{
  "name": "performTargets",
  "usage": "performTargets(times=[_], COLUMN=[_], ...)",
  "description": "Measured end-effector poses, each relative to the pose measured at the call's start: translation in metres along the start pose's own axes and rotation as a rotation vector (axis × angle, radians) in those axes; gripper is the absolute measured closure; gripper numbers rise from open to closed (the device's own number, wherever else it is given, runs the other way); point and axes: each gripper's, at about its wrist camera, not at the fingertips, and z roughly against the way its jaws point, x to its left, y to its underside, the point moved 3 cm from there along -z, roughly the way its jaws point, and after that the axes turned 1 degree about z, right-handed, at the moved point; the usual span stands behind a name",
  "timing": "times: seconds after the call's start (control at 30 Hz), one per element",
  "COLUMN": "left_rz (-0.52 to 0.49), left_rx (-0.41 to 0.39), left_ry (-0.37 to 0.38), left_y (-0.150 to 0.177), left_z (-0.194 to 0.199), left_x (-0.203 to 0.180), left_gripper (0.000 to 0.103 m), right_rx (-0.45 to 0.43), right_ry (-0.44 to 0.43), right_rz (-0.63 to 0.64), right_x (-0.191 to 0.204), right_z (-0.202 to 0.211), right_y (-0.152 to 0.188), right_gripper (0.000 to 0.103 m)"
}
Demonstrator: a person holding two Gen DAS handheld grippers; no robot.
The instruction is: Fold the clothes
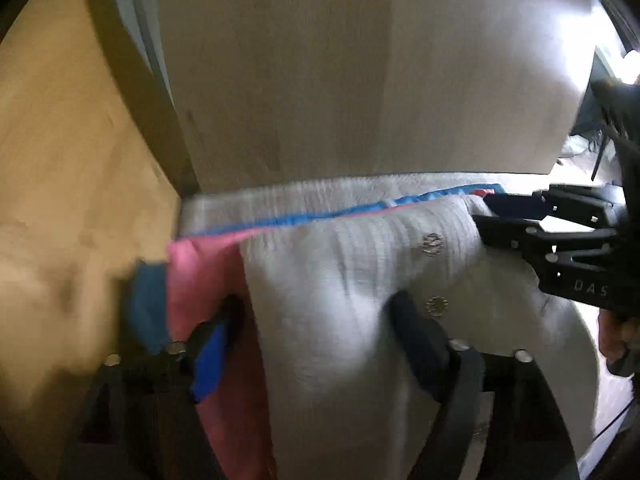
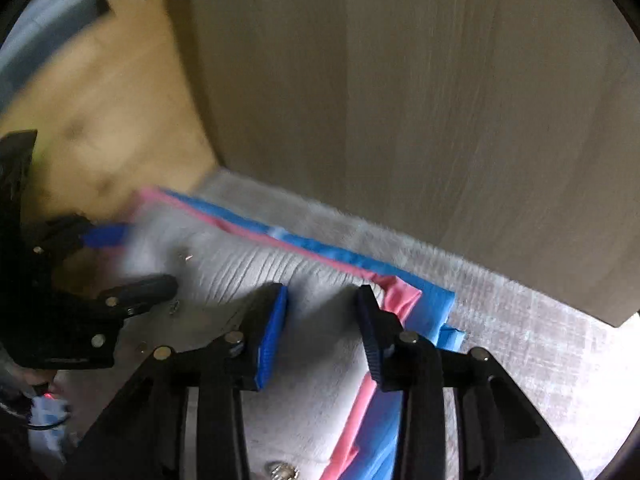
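A white ribbed garment [image 1: 352, 280] with pink and blue trim [image 1: 200, 272] and metal snaps lies bunched on a pale cloth at the near edge of the table. My left gripper [image 1: 312, 336] stands open. Its fingers are wide apart and the garment's white and pink folds lie between them. My right gripper [image 2: 322, 332] is shut on a fold of the white garment [image 2: 320, 360] beside its pink and blue corner [image 2: 416, 300]. In the left wrist view, the right gripper [image 1: 482, 212] pinches the garment's right end. The left gripper [image 2: 132, 260] shows at the left of the right wrist view.
A light wooden table top [image 1: 320, 80] stretches ahead, with its corner [image 2: 616, 320] at the right. Yellowish floor [image 1: 60, 160] lies to the left. A grey-white textured cloth [image 2: 520, 340] lies under the garment. A person's hand [image 1: 616, 340] holds the right gripper.
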Motion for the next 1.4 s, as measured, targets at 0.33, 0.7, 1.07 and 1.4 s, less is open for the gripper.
performTargets(times=[0.33,0.7,1.07,1.4], left_rz=[0.007,0.003,0.08,0.17], left_rx=[-0.024,0.138,0.138,0.003], left_ry=[0.02,-0.016,-0.106,-0.243], left_y=[0.027,0.149,0.2,0.23], left_z=[0.029,0.035,0.092,0.16], left_x=[0.0,-0.028,-0.041,-0.106], left_gripper=[0.028,0.027,0.026,0.026], right_rx=[-0.121,0.043,0.095,0.046], right_ry=[-0.077,-0.013,0.057,0.058], right_rz=[-0.004,0.064,-0.024,0.03], right_x=[0.015,0.066,0.051,0.034], right_z=[0.086,0.107,0.176,0.232], right_y=[0.024,0.155,0.224,0.268], right_gripper=[0.066,0.047,0.046,0.045])
